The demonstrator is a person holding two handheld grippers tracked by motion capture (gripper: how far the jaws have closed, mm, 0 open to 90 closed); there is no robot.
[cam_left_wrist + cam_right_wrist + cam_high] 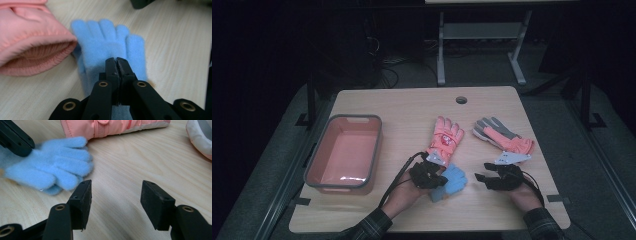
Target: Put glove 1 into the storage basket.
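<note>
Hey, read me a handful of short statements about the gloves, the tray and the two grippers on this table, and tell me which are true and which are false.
1. The left gripper has its jaws shut on the blue glove. True.
2. The right gripper is holding a pink glove. False: its jaws stand open over bare table, with nothing between them.
3. The pink tray has gloves in it. False: nothing lies in it.
4. The blue glove lies next to the cuff of a pink glove. True.
5. A pink and grey glove lies right of the pink glove. True.
</note>
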